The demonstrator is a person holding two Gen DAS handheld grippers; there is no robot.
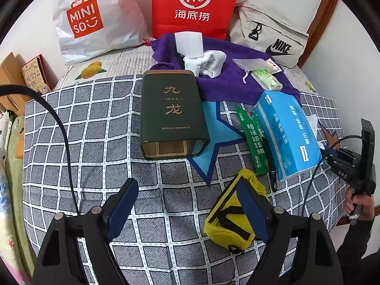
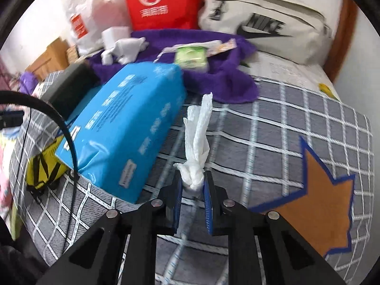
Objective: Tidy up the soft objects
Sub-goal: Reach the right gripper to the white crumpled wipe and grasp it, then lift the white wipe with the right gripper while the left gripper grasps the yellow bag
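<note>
My right gripper (image 2: 192,185) is shut on a crumpled white tissue (image 2: 197,142) that sticks up above the checked bedcover, right of the blue tissue pack (image 2: 123,130). My left gripper (image 1: 187,204) is open and empty, low over the cover; its right finger (image 1: 251,204) lies over a yellow pouch with black straps (image 1: 228,218). The blue tissue pack (image 1: 287,133) lies further right in the left wrist view. A purple towel (image 1: 228,71) at the back carries white socks (image 1: 211,63) and a green wipes packet (image 1: 267,79).
A dark green tin (image 1: 171,114) lies in the middle of the bed. A green packet (image 1: 254,140) sits under the tissue pack. A white Miniso bag (image 1: 95,21), a red bag (image 1: 193,4) and a grey Nike bag (image 1: 270,35) stand along the back wall.
</note>
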